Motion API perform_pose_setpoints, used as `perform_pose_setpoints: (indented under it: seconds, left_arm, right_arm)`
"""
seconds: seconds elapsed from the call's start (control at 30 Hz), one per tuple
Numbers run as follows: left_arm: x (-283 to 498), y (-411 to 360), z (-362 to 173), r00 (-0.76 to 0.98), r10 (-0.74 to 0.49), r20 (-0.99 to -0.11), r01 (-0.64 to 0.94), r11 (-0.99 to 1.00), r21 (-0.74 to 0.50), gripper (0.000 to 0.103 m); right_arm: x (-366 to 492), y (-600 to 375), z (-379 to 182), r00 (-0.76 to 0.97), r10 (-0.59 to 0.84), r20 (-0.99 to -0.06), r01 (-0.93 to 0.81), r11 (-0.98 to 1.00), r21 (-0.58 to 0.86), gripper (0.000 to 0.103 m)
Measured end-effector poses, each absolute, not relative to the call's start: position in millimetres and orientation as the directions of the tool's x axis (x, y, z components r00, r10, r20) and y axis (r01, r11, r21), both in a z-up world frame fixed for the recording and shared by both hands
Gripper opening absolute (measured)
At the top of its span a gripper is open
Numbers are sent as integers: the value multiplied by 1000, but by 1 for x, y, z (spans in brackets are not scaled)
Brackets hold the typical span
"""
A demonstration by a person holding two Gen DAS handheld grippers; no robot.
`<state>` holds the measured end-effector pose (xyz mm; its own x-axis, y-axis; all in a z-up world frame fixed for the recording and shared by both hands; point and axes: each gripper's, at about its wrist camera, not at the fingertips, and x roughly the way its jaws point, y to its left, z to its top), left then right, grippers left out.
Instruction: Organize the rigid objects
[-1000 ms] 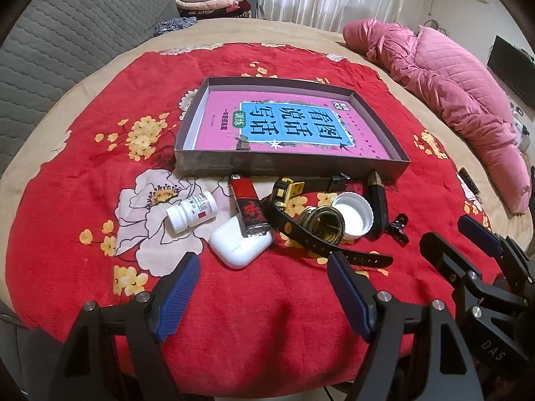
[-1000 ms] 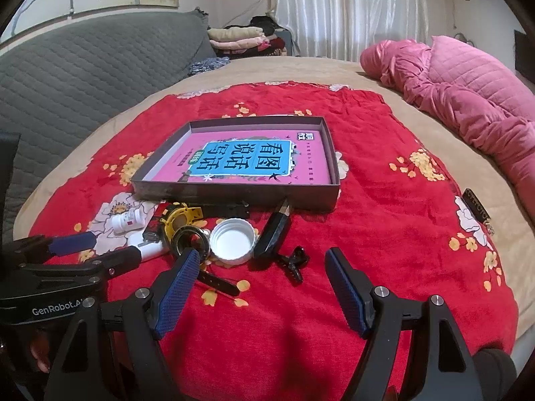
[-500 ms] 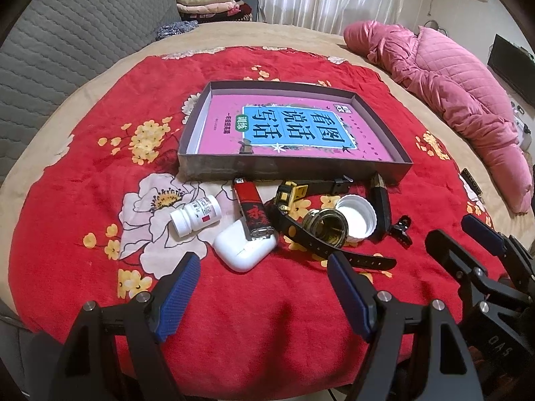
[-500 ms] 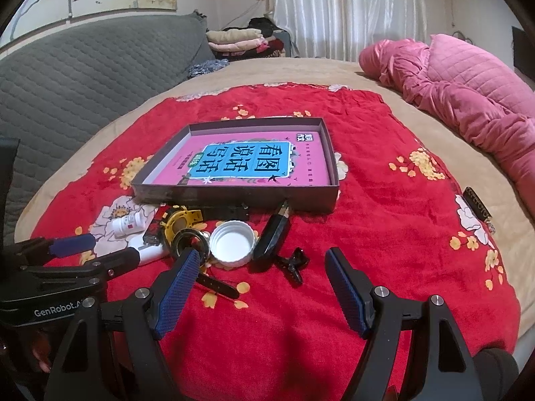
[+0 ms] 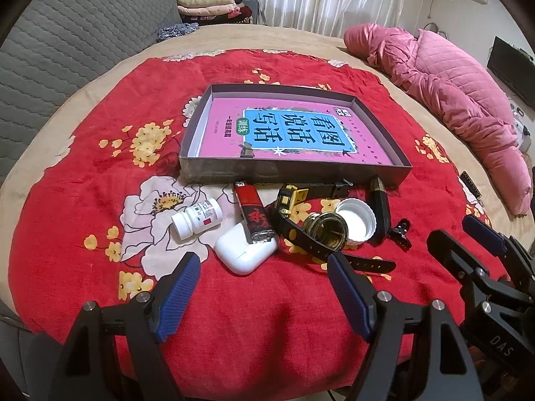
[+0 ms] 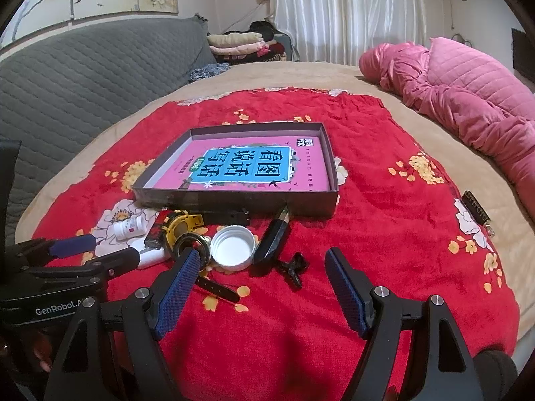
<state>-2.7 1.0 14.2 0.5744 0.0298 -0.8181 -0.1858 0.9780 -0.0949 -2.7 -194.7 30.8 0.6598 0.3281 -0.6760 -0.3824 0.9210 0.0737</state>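
A shallow grey box (image 5: pixel 291 170) (image 6: pixel 234 198) holding a pink and blue book lies on a red flowered blanket. In front of it sits a cluster: white pill bottle (image 5: pixel 197 218) (image 6: pixel 128 228), red lighter (image 5: pixel 254 215), white earbud case (image 5: pixel 245 250), black watch with a yellow piece (image 5: pixel 321 234) (image 6: pixel 187 234), white cap (image 5: pixel 356 220) (image 6: pixel 234 249), black fob (image 5: pixel 381 207) (image 6: pixel 272 240), small black clip (image 5: pixel 399 230) (image 6: pixel 292 267). My left gripper (image 5: pixel 264 292) is open, just short of the earbud case. My right gripper (image 6: pixel 260 289) is open near the clip.
A pink quilted duvet (image 5: pixel 451 87) (image 6: pixel 468 100) lies at the right of the bed. The grey padded headboard (image 5: pixel 67 43) runs along the left. Folded clothes (image 6: pixel 240 41) are stacked at the back. A small dark tag (image 6: pixel 476 207) lies beside the blanket's right edge.
Both cameras have drifted slightly; the objects sit a little farther off in the left wrist view. Nothing on the blanket has moved, and both grippers stay open.
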Motion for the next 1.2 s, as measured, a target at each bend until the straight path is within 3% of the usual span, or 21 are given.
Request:
perform_pose_setpoints:
  seconds: [1.2]
  left_arm:
    - [-8, 70, -10, 554, 124, -823, -307, 950, -63, 78]
  right_arm:
    - [26, -229, 14, 655, 247, -714, -296, 954, 59, 78]
